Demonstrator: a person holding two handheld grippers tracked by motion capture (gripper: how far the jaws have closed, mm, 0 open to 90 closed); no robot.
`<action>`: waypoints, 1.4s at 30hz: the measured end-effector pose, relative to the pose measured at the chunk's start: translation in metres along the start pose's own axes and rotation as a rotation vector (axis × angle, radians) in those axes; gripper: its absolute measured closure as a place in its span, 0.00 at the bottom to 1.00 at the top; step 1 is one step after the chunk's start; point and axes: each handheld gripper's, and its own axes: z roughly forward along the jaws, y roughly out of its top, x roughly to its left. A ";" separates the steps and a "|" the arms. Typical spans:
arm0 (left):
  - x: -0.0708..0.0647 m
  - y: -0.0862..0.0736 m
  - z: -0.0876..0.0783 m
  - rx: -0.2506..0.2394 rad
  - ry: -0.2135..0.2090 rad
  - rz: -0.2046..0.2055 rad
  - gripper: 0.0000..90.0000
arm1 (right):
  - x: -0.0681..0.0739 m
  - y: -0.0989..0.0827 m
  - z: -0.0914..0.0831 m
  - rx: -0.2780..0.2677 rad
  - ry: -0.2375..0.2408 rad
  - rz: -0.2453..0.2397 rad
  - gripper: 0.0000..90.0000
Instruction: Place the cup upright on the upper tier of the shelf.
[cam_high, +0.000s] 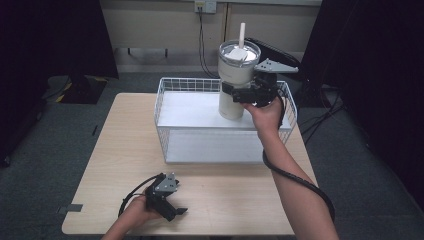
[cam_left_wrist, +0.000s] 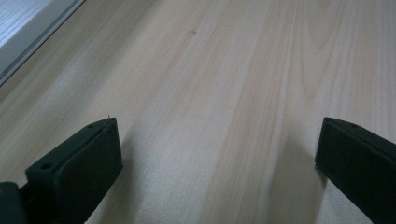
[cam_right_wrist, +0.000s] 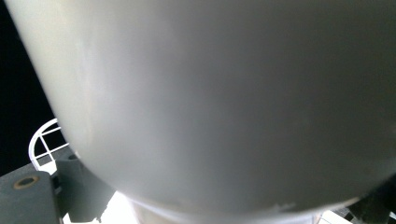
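While the person's right gripper (cam_high: 239, 93) clasped the big cream tumbler (cam_high: 236, 80) by its side, the cup stood upright over the far right part of the white wire basket (cam_high: 165, 107), at about one o'clock from the table's middle. From where I stood I could not tell whether its base already rested on the basket's white floor or hung just above it. In the right gripper view the tumbler's (cam_right_wrist: 224, 102) pale wall pressed right up against the camera, with a bit of basket rim (cam_right_wrist: 44, 140) at eight o'clock. The left gripper (cam_high: 176, 212) lay idle on the wooden table (cam_high: 120, 150) at seven o'clock, jaws spread wide with nothing between them. I judged the carrying all but done; what remained was setting the cup down for certain, letting go and drawing the hand back.
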 end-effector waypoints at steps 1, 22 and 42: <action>0.000 0.000 0.000 0.000 0.000 0.000 0.00 | 0.000 0.000 0.000 0.004 -0.001 -0.005 0.10; 0.000 0.000 0.000 0.001 0.000 0.000 0.00 | 0.005 -0.002 0.000 0.051 -0.040 -0.014 0.10; 0.000 0.000 0.000 0.000 0.000 0.000 0.00 | 0.005 -0.010 -0.001 0.030 -0.047 -0.002 0.10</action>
